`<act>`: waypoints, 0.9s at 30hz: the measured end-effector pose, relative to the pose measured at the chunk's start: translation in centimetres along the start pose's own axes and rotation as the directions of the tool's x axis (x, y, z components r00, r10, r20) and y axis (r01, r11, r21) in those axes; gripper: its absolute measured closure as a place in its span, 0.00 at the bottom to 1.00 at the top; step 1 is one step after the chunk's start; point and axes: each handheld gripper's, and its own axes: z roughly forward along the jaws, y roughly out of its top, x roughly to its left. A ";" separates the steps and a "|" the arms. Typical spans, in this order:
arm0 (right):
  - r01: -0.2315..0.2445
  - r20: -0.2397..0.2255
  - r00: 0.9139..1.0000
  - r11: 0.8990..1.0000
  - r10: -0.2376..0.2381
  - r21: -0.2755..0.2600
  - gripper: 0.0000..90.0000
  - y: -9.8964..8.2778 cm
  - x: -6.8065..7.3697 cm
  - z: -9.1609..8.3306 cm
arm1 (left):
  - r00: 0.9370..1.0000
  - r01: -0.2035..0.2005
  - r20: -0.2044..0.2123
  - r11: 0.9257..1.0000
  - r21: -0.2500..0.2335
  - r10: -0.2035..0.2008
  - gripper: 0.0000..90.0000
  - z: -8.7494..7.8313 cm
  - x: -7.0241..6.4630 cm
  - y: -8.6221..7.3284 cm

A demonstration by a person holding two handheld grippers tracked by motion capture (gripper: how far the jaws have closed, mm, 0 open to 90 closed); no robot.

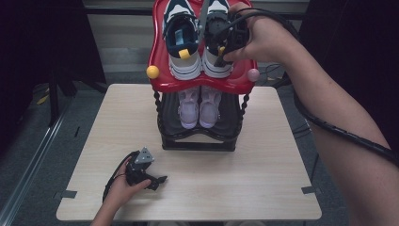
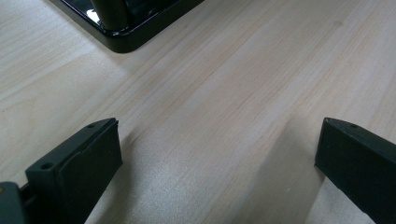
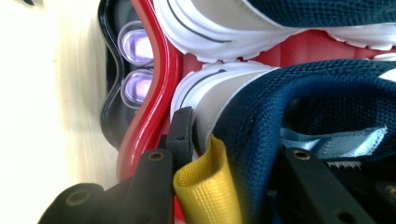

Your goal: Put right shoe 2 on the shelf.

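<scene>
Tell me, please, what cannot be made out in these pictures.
- navy sneakers: toes cut off by the high view's top edge.
- right tool: whether it presses the heel; the collar hides its inner jaw in the right gripper view.
- lilac shoes: far ends hidden under the red shelf, high view.

Pale lilac shoes [image 1: 199, 109] sit on the wooden table's [image 1: 263, 179] rack.

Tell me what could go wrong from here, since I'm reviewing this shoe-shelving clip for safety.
The right hand-held gripper straddles the heel collar of the right navy sneaker, beside its yellow pull tab; if only fabric is gripped, the shoe may slip. That sneaker's heel sits at the front lip of the red top shelf, so a tug could tip it onto the table.
</scene>
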 end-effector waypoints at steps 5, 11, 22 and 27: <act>0.004 0.000 1.000 1.000 -0.004 0.002 0.74 -0.1 0.1 0.0 | 1.000 0.001 0.000 1.000 0.000 -0.001 0.00 0.0 0.0 0.0; 0.003 0.005 1.000 1.000 -0.003 -0.001 0.73 -0.1 0.1 -0.1 | 1.000 0.001 0.000 1.000 0.000 -0.001 0.00 0.0 0.0 0.0; -0.055 0.022 0.998 0.998 0.056 -0.028 0.59 -0.3 0.0 -0.6 | 1.000 0.002 0.000 1.000 0.000 -0.002 0.00 0.0 0.0 0.0; -0.096 -0.004 0.995 0.994 0.096 -0.049 0.53 -0.5 0.0 -0.8 | 1.000 0.002 0.000 1.000 0.000 -0.002 0.00 0.0 0.0 0.0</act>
